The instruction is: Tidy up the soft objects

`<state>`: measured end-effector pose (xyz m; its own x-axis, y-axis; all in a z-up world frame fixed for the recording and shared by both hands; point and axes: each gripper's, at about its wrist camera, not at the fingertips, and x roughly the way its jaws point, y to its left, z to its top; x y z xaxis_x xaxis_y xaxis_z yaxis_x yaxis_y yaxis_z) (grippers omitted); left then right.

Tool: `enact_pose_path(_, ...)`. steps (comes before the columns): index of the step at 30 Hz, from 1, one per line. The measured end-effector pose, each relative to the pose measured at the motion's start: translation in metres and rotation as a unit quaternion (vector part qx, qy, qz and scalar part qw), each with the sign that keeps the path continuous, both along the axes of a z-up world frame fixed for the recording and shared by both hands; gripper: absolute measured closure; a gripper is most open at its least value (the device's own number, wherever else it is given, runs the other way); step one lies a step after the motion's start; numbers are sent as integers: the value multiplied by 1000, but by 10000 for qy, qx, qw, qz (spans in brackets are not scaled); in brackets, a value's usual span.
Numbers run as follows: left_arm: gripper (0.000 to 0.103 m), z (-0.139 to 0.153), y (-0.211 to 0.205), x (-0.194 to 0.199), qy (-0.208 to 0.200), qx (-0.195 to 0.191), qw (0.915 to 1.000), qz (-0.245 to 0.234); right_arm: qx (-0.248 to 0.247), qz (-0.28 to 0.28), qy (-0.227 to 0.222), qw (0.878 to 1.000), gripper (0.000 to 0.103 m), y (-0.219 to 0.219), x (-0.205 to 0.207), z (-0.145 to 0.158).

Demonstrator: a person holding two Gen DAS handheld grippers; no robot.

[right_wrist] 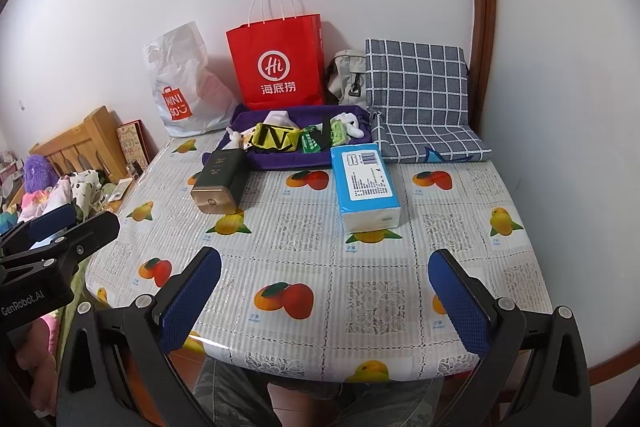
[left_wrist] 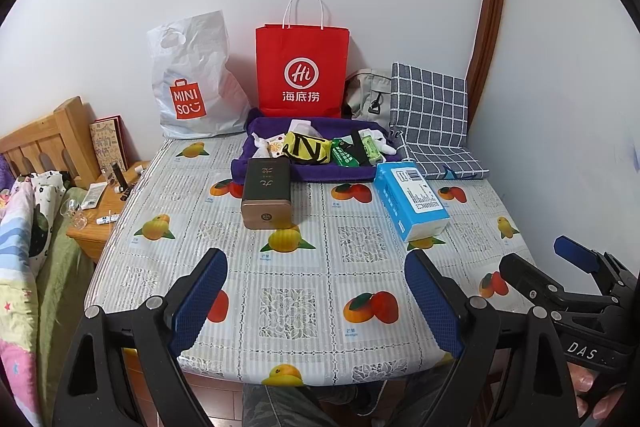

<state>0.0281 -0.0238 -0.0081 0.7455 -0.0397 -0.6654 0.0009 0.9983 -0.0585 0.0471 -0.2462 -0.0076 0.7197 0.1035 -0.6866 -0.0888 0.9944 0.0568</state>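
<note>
Overall: soft things sit in 2 places at the back of the fruit-patterned plastic-covered worktop, and this layout fits both a sorted and an unsorted stage.
Purple fabric tray: it lies against the red paper shopping bag and holds a yellow-and-black pouch, green sachets and a small white plush toy, all bunched together.
Blue plastic-wrapped tissue pack: it lies flat on the worktop just in front of the tray, touching or nearly touching its near right corner.
Dark rectangular tin with a gold end: it lies on its side at the tray's left front corner; it looks rigid, so likely not one of the soft things.
Handling: I judge the tissue pack light and squashy with a slick wrap, best pinched across its short width near the middle; the plush and pouch would give under pressure and can be taken anywhere on the body.
Left claw: its blue pads stand wide apart, holding nothing, over the near edge.
Right claw: likewise spread and empty.
Left view only: a wooden bedside stand with small bottles.
Right view only: a purple fuzzy toy among bedding.
Both views: a grey checked folded cushion at the back right.
</note>
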Motion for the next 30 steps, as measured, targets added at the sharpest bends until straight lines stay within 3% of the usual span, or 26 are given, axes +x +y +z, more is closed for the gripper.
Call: enact_pose_path(30, 13, 3, -3, -3, -10, 15, 10000, 3, 18, 4, -51, 10000, 1, 5, -4, 7)
